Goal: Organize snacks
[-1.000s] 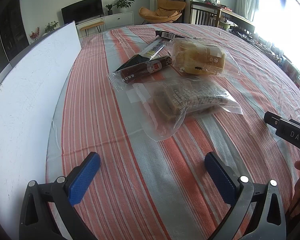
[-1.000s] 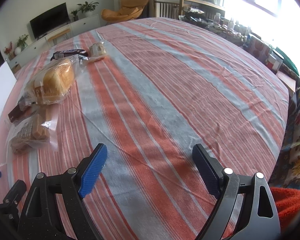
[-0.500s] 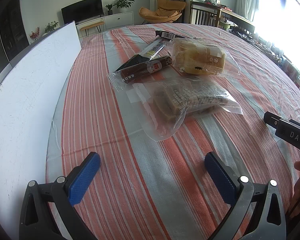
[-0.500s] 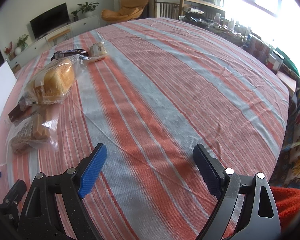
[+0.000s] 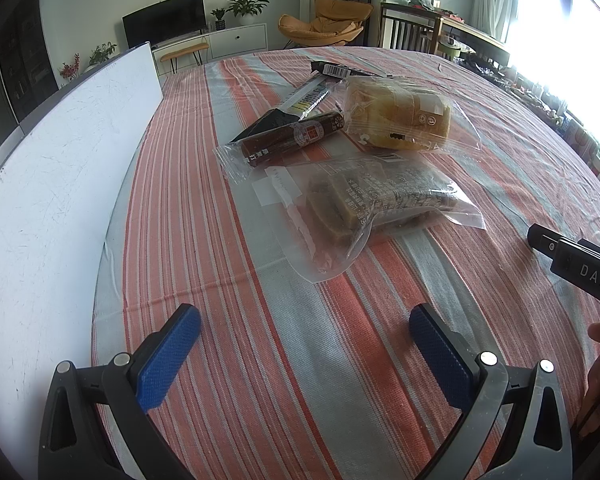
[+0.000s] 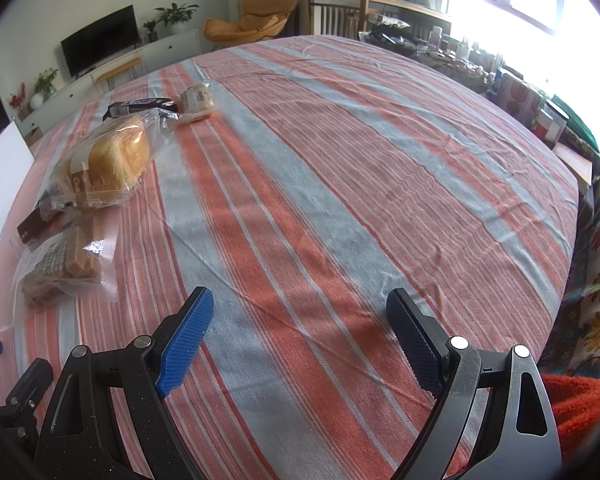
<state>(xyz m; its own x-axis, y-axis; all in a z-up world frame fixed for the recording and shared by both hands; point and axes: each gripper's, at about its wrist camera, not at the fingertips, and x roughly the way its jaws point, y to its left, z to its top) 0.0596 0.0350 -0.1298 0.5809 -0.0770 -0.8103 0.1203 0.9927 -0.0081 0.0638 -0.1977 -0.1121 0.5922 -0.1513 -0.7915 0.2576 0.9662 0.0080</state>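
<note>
Snack packs lie on the striped tablecloth [image 5: 228, 320]. A clear bag of brown cakes [image 5: 364, 204] is nearest my left gripper [image 5: 304, 332], which is open and empty a short way in front of it. Behind lie a red sausage pack [image 5: 288, 140], a bagged bread loaf [image 5: 400, 118] and a dark wrapper [image 5: 300, 104]. My right gripper [image 6: 300, 320] is open and empty over bare cloth, with the cakes [image 6: 60, 264], loaf [image 6: 108, 160], a chocolate bar [image 6: 140, 106] and a small bun pack [image 6: 196, 100] to its left.
A white board [image 5: 52, 200] stands along the table's left edge. The right gripper's body [image 5: 572, 268] shows at the right of the left wrist view. Cluttered boxes [image 6: 532, 108] and a patterned cloth [image 6: 596, 280] lie beyond the table's right edge.
</note>
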